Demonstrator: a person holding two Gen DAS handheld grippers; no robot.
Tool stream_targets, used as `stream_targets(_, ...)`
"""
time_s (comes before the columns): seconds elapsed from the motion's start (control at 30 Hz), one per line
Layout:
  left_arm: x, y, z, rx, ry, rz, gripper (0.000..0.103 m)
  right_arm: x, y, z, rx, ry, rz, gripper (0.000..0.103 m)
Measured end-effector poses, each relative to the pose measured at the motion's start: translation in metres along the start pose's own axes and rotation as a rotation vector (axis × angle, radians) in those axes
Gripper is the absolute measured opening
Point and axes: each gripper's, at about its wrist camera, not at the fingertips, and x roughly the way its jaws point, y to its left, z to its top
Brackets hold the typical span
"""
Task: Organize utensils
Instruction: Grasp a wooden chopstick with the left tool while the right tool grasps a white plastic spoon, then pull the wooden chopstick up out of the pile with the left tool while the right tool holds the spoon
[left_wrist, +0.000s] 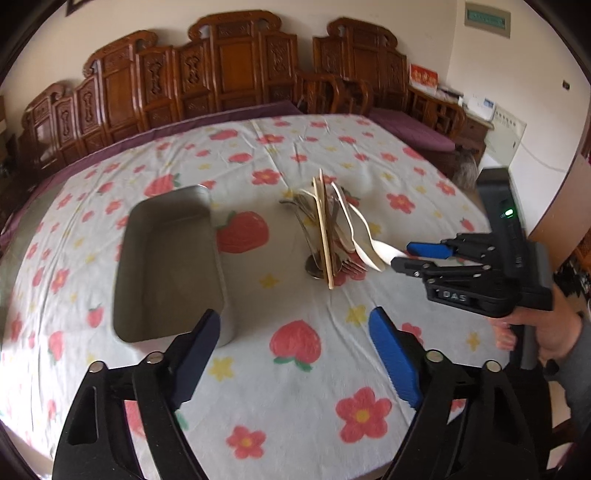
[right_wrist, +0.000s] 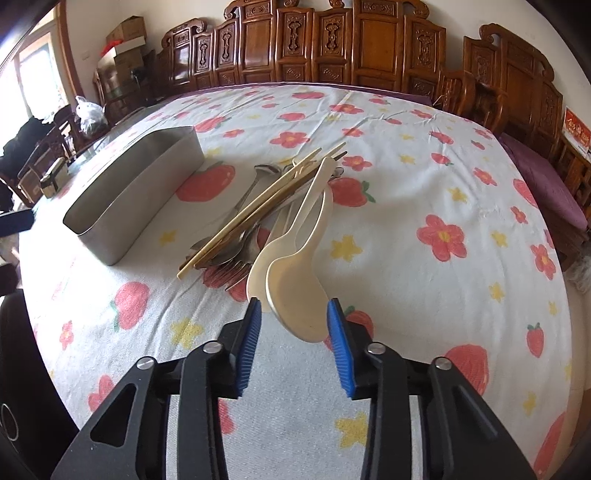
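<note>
A pile of utensils (left_wrist: 325, 229) lies mid-table: wooden chopsticks (right_wrist: 258, 206), metal spoons and forks (right_wrist: 225, 275), and two cream plastic spoons (right_wrist: 295, 284). Left of it stands an empty metal tray (left_wrist: 218, 258), also seen in the right wrist view (right_wrist: 140, 206). My right gripper (right_wrist: 294, 302) straddles the bowl of the nearer cream spoon; the right pad looks against it, while a small gap shows at the left pad. In the left wrist view that gripper (left_wrist: 400, 254) sits at the spoon's tip. My left gripper (left_wrist: 294, 315) hangs open over the cloth by the tray's near end, holding nothing.
A strawberry-and-flower tablecloth (left_wrist: 295, 387) covers the round table. Carved wooden chairs (left_wrist: 236, 66) line the far side, with a purple cushion (left_wrist: 413, 129) at right. A person's hand (left_wrist: 546, 332) holds the right gripper. Boxes and a bag (right_wrist: 88, 114) stand beyond the left edge.
</note>
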Motion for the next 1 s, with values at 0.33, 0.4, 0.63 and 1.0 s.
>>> stream_targets(0.33,0.061,-0.015,0.015,0.000,0.094,-0.045,0.047,-0.006,-0.004,0.002,-0.009,-0.011,0.033,0.005)
stream_targets(0.4,0.075,-0.019,0.016,0.005,0.122,-0.044,0.039,-0.008,-0.005,0.003,-0.009,-0.012,0.035,0.003)
stream_targets(0.63,0.100,-0.022,0.015,0.001,0.161,-0.057,0.028,-0.011,-0.010,0.004,-0.003,-0.016,0.043,0.003)
stream_targets(1.0,0.118,-0.030,0.019,0.027,0.187,-0.015,0.018,-0.018,-0.005,0.008,-0.017,-0.033,0.046,0.003)
